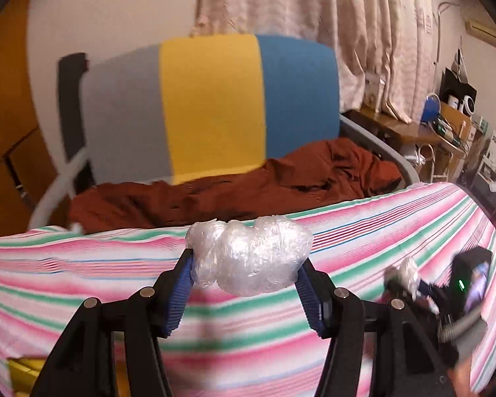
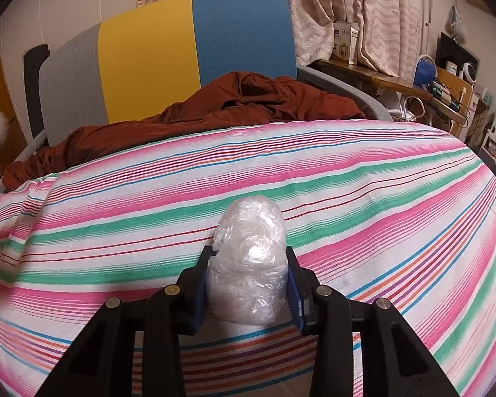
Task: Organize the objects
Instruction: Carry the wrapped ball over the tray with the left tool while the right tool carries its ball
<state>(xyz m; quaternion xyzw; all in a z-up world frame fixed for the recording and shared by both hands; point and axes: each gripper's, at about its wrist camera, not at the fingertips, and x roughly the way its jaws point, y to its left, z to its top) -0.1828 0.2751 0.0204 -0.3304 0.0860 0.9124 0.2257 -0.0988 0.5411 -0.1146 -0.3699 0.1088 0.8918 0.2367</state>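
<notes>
Above the striped cloth (image 2: 347, 178), each hand-held gripper (left (image 1: 246, 264), right (image 2: 248, 274)) clamps a crinkly plastic-wrap bundle (image 1: 249, 258) (image 2: 249, 264).

Two bundles of crumpled clear plastic wrap. Wide bundle (image 1: 249, 258): lumpy, lying crosswise, pinched at both ends between left claw (image 1: 248, 284) pads, above the striped cloth (image 1: 82, 284). Narrow bundle (image 2: 249, 269): egg-shaped, upright, squeezed at its lower half in right claw (image 2: 248, 287).
</notes>
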